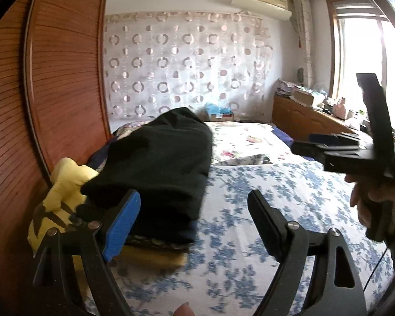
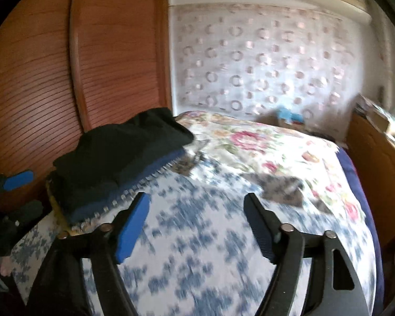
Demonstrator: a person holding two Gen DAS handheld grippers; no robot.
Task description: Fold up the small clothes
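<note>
Folded black knit garment (image 1: 160,163) tops a small stack of clothes, over a navy layer (image 2: 134,181) and a patterned one, at the bed's left edge beside the slatted wooden wardrobe door (image 1: 65,79). Left gripper (image 1: 194,221) and right gripper (image 2: 197,223) both spread wide, empty, above the blue-floral bedsheet (image 2: 197,258).

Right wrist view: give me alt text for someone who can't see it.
The open right gripper hovers empty over a bed with a blue-and-white floral cover. To its left, a stack of folded clothes topped by a black garment sits beside a wooden wardrobe. The image is motion-blurred.
</note>
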